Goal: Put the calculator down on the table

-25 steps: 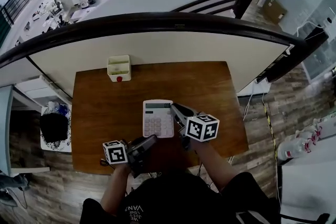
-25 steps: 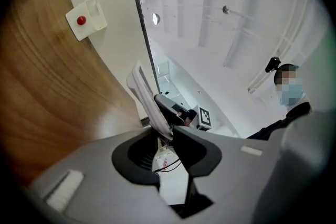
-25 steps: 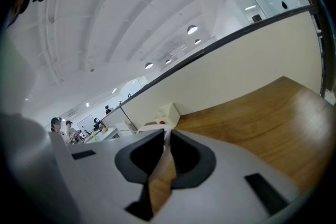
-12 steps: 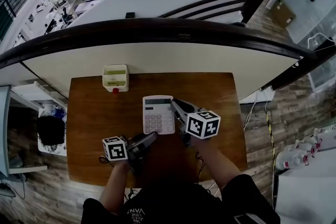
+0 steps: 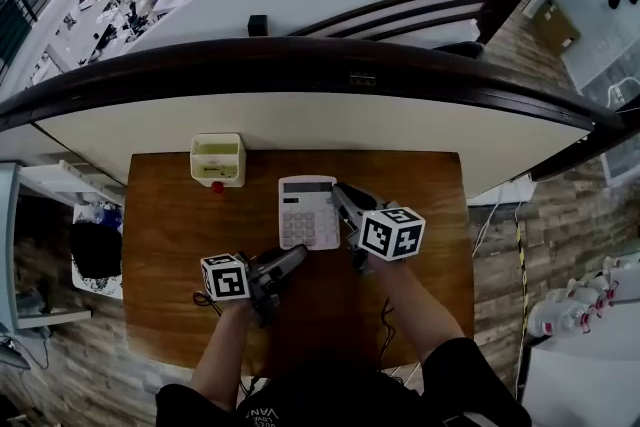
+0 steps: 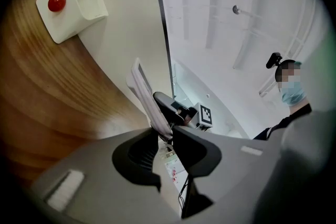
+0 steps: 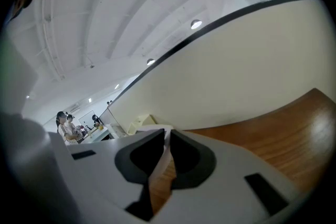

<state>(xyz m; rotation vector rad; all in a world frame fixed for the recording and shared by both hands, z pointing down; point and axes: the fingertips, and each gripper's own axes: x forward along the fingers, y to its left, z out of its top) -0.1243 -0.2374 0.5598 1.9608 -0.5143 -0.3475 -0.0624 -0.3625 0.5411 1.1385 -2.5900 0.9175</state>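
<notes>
A white calculator [image 5: 308, 212] is held between both grippers over the middle of the brown wooden table [image 5: 170, 235]. My left gripper [image 5: 295, 258] is shut on its near edge. My right gripper [image 5: 343, 198] is shut on its right edge. In the left gripper view the calculator [image 6: 143, 91] shows edge-on and tilted, clamped in the jaws of the left gripper [image 6: 167, 134]. In the right gripper view its thin white edge [image 7: 153, 127] runs between the closed jaws of the right gripper [image 7: 167, 144]. Whether it touches the tabletop I cannot tell.
A cream desk holder with a red button [image 5: 217, 159] stands at the table's far left corner, also in the left gripper view [image 6: 73, 2]. A cream partition wall [image 5: 320, 120] rises along the table's far edge. A white shelf with a black bag [image 5: 95, 250] sits left of the table.
Both grippers have carried the calculator away from me, toward the table's far edge, and a little lower. Both grips look unchanged.
</notes>
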